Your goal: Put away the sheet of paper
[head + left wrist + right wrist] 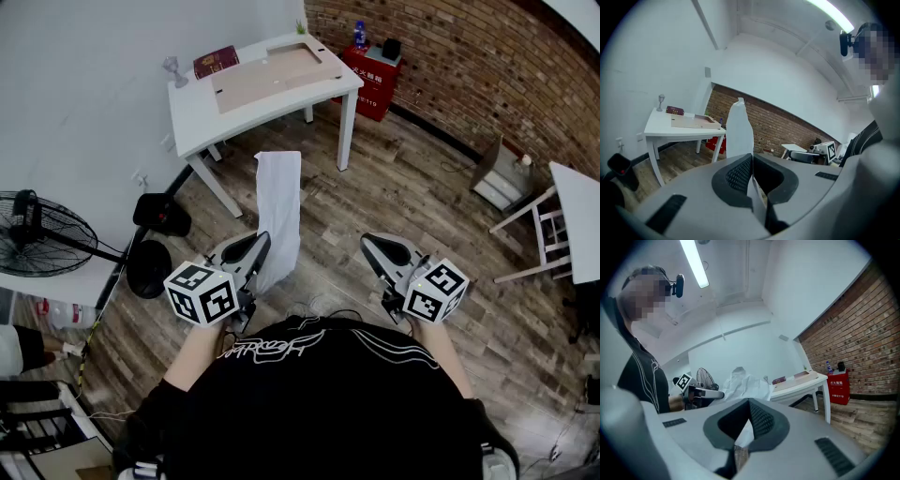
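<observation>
A wood-plank floor runs up to a white wall at 10 o'clock and a brick wall at 1 o'clock. A white bench stands at 11 o'clock. A red cabinet sits against the bricks at 12, and a black fan stands at 9.

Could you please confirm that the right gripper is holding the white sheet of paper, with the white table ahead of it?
Not quite: it is the left gripper that is holding the white sheet of paper, with the white table ahead of it. The left gripper view shows the sheet pinched between its shut jaws; the right gripper holds nothing.
</observation>
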The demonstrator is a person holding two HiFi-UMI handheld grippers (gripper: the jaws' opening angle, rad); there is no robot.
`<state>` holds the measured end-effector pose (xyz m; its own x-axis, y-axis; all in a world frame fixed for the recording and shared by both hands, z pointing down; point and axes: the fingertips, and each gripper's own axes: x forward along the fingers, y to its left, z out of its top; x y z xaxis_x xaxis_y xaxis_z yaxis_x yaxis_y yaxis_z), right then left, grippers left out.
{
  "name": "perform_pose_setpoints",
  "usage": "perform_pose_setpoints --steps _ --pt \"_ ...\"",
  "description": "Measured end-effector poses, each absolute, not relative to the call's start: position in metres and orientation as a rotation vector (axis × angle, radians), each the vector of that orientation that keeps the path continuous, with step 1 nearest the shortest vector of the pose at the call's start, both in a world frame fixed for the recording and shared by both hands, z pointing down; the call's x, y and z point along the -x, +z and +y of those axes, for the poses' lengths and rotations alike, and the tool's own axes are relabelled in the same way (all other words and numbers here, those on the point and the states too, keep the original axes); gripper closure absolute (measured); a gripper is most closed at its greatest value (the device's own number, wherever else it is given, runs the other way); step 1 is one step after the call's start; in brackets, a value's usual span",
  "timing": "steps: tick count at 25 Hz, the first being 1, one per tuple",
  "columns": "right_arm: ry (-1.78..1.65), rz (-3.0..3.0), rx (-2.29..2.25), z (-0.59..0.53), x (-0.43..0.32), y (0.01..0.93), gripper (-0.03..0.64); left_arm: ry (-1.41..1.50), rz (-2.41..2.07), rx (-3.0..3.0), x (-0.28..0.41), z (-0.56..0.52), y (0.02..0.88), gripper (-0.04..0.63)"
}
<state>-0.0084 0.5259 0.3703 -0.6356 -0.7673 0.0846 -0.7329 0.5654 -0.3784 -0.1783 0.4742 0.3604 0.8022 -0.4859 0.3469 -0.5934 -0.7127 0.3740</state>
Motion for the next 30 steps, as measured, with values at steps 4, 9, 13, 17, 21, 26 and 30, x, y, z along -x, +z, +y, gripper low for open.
perform_pose_setpoints --steps 4,9,13,17,21,26,30 --pt "-0.569 2.691 1.319 0.542 -0.013 0.373 0.618 0.296 -0.789 -2.537 0.155 0.486 0.361 0.563" --pt "-0.527 2.667 1.369 0.558 -0.041 0.368 0.618 0.289 -0.73 -2.579 0.121 0.495 0.358 0.563" --pt "-0.518 2.634 1.417 0.558 -0.053 0.369 0.618 0.285 -0.695 -2.605 0.109 0.494 0.357 0.563" --pt "-0.544 2.627 1.447 0.545 -0.061 0.377 0.618 0.272 -0.683 -2.599 0.101 0.481 0.361 0.563" --pt "-0.579 2.651 1.45 0.52 -0.064 0.388 0.617 0.253 -0.682 -2.58 0.096 0.455 0.371 0.563" --pt "-0.627 2.665 1.449 0.469 -0.067 0.404 0.617 0.251 -0.686 -2.547 0.095 0.402 0.39 0.563" --pt "-0.676 2.665 1.449 0.413 -0.07 0.415 0.617 0.25 -0.695 -2.519 0.097 0.341 0.399 0.563"
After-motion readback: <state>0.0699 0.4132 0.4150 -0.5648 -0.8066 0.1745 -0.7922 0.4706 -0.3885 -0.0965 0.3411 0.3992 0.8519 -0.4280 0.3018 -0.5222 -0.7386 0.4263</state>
